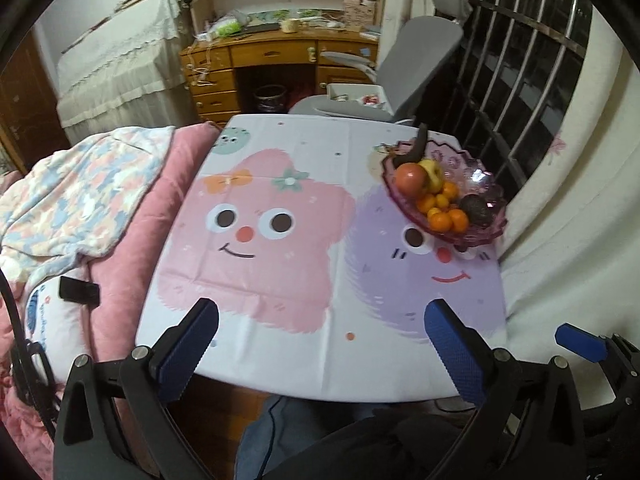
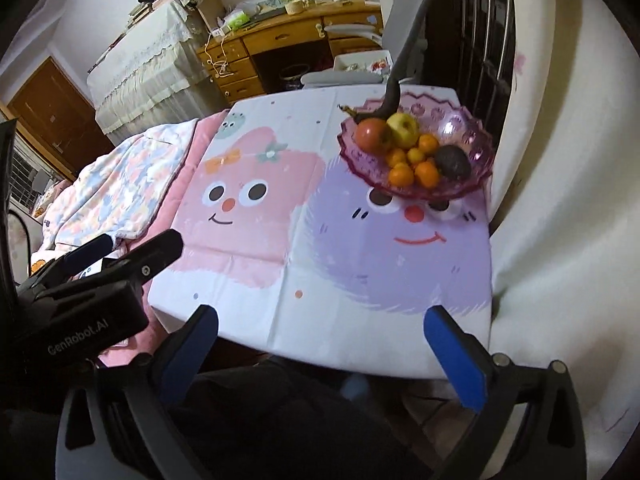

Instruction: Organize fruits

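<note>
1. Blue-padded fingers (image 1: 456,356) of the left gripper (image 1: 320,344) spread wide, nothing between them, held over the near edge of the table (image 1: 304,368).
2. Same for the right gripper (image 2: 320,348): fingers (image 2: 454,356) parted and empty at the near table edge.
3. Pink and purple cartoon tablecloth (image 2: 360,264) across the tabletop, mostly bare.
4. Pink bedding (image 1: 132,216) alongside the table's left side.
5. Pink glass fruit bowl (image 2: 472,132) at the far right corner of the table, well apart from both grippers.
6. Inside the bowl: red apple (image 2: 373,135), yellow-green apple (image 2: 403,129), cluster of small oranges (image 2: 414,164), dark avocado (image 2: 452,162), blackened banana (image 2: 390,98) leaning on the far rim.
7. Grey office chair (image 1: 424,52) and wooden desk (image 1: 276,54) beyond the table.
</note>
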